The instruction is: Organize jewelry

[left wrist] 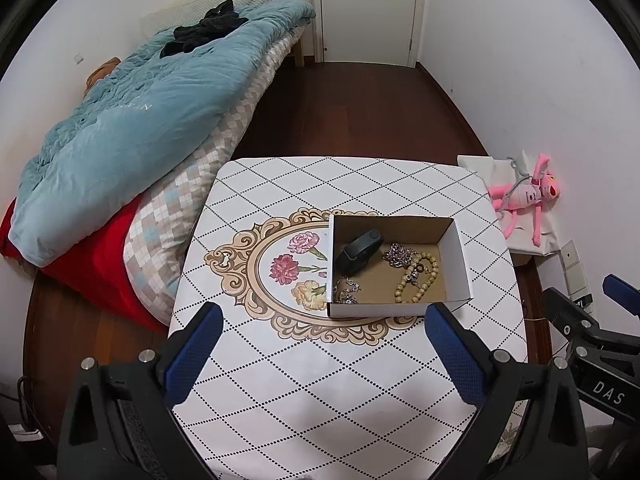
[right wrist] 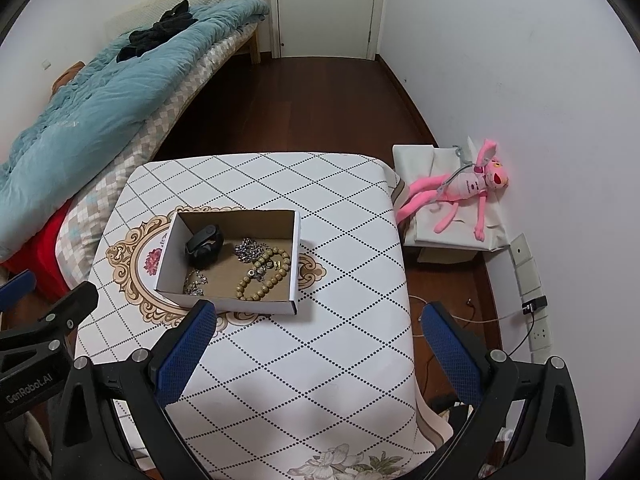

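Your left tongs (left wrist: 324,320) and right tongs (right wrist: 320,320) both gape wide and hold nothing, hovering over the near part of the desk (left wrist: 320,392). The cardboard box (left wrist: 456,258) sits mid-desk on the tablecloth's floral medallion. Inside it: black wristband (left wrist: 358,254) far left, silver chain (left wrist: 398,257) beside it, wooden bead bracelet (left wrist: 420,280) right, second silver chain (left wrist: 346,292) near-left corner.

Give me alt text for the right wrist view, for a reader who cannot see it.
An open cardboard box on a diamond-patterned table holds a black band, silver chains and a beaded bracelet. The right claw hovers open and empty near the box. A bed lies left; a pink plush toy right.
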### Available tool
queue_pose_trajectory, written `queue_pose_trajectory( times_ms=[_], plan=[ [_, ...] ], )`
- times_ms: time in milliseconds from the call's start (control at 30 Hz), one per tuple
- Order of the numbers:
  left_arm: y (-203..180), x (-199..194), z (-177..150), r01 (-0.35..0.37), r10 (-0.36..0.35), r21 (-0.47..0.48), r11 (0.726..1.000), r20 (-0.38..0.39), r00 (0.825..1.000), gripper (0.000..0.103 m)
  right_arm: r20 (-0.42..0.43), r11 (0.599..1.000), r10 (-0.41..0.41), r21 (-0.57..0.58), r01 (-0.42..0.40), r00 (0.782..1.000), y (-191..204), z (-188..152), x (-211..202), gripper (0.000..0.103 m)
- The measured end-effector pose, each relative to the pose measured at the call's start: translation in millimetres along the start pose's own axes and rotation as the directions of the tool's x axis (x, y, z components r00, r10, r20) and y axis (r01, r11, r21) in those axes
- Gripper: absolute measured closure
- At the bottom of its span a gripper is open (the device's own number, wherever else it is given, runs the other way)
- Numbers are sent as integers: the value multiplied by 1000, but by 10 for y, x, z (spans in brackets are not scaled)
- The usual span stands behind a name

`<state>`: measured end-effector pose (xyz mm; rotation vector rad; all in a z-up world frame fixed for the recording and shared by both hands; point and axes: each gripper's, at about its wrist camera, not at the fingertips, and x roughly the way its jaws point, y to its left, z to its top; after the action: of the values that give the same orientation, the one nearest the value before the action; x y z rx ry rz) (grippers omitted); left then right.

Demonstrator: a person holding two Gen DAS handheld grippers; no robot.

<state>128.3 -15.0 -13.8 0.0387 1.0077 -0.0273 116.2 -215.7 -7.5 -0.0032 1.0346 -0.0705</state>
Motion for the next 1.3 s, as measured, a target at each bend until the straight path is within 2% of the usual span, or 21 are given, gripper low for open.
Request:
queue_pose_trajectory(
  times_ms=[1300],
  plan=[
    [39, -65, 19, 0, 0, -12, 1000, 6, 1000, 0, -6, 1000, 4, -19, -4, 1000, 1, 29, -4, 0]
  ],
)
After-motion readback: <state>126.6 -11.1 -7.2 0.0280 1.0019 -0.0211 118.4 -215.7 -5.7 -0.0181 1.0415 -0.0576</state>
